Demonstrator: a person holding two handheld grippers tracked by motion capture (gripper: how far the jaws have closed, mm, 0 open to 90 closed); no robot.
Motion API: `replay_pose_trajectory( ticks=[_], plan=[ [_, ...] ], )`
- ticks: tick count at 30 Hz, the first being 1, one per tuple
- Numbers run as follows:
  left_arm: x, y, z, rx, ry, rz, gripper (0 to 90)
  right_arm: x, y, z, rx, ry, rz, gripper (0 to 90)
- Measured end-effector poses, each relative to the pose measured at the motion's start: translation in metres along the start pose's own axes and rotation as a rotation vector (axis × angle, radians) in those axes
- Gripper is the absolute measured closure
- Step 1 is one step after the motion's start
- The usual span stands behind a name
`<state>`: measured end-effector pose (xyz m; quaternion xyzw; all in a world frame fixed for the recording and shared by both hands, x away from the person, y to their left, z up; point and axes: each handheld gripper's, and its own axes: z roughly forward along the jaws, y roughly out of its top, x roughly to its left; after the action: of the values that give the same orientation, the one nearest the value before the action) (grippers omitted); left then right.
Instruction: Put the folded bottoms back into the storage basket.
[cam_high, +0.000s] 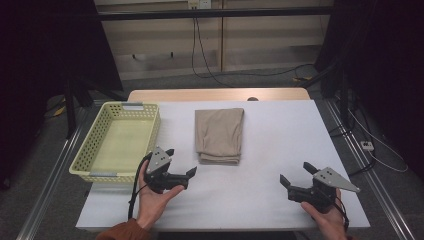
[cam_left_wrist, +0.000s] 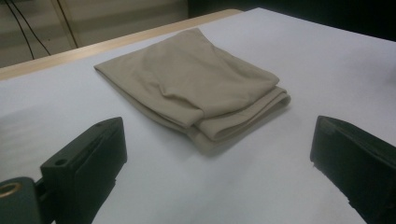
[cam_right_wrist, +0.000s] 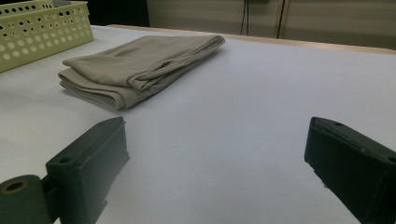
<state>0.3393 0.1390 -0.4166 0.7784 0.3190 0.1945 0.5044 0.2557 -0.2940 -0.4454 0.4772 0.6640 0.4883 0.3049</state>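
Both sets of fingers are spread, pinching nothing: the left gripper (cam_high: 181, 162) near the folded beige cloth (cam_high: 219, 135), the right gripper (cam_high: 297, 175) well apart over bare white surface (cam_high: 280, 135). A yellow basket (cam_high: 95, 150) sits at the surface's left edge.

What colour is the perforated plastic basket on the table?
Pale yellow-green; the perforated plastic basket shows best in the high view.

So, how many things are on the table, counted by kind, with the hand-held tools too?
Folded beige cloth: 1
Yellow plastic basket: 1
Hand-held tools: 2, the left tool and the right tool, both open and holding nothing
Total: 4
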Motion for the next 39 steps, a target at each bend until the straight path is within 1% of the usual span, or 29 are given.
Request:
replay_pose_trajectory(
  ticks=[2,3,7,10,13,14,16,19,24,26,28,29,32,34,35,36,39],
  plan=[
    [0.000,0.003,0.003,0.004,-0.001,0.003,3.8,0.000,0.000,0.000,0.000,0.000,0.000,5.7],
    [0.000,0.004,0.005,0.006,0.001,-0.002,3.8,0.000,0.000,0.000,0.001,-0.001,0.002,5.7],
    [0.001,0.008,0.011,0.007,0.000,0.008,4.3,-0.001,0.000,0.001,0.004,-0.001,0.006,5.7],
    [0.003,0.010,0.016,0.008,-0.014,-0.012,4.2,0.000,0.000,0.000,0.002,0.000,0.002,5.8],
    [0.005,0.013,0.021,0.020,-0.026,-0.018,4.0,0.000,0.000,0.001,0.003,0.000,0.002,5.8],
    [0.005,0.014,0.025,0.028,-0.021,-0.020,4.0,0.000,0.000,0.001,0.003,-0.002,0.000,5.8],
    [0.006,0.015,0.027,0.029,-0.022,-0.020,4.1,0.001,0.000,0.001,0.005,-0.002,-0.002,5.8],
    [0.009,0.019,0.031,0.033,-0.031,-0.037,4.1,0.002,0.000,0.001,0.007,-0.002,-0.004,5.8],
    [0.014,0.025,0.039,0.045,-0.012,-0.041,4.2,0.001,0.000,0.002,0.007,-0.002,-0.002,5.9],
    [0.016,0.027,0.042,0.046,-0.006,-0.049,4.2,0.002,0.000,0.002,0.007,0.000,-0.004,5.9],
    [0.018,0.028,0.045,0.044,-0.006,-0.058,4.2,0.002,0.000,0.001,0.008,0.000,-0.001,5.9],
    [0.019,0.028,0.047,0.045,-0.005,-0.055,4.2,0.002,0.000,0.001,0.007,0.002,-0.002,5.9],
    [0.022,0.031,0.052,0.063,0.001,-0.072,4.3,0.002,0.000,0.002,0.008,0.002,-0.001,5.9],
    [0.024,0.034,0.056,0.070,0.004,-0.075,4.5,0.002,0.000,0.002,0.010,0.004,0.000,5.9],
    [0.025,0.035,0.058,0.081,0.009,-0.062,4.6,0.002,0.000,0.002,0.010,0.003,0.000,5.9],
    [0.026,0.037,0.061,0.085,0.010,-0.067,4.7,0.003,0.000,0.002,0.010,0.003,-0.001,6.0],
    [0.029,0.042,0.067,0.094,0.001,-0.081,4.7,0.002,0.000,0.002,0.009,0.004,0.001,6.0]
  ],
)
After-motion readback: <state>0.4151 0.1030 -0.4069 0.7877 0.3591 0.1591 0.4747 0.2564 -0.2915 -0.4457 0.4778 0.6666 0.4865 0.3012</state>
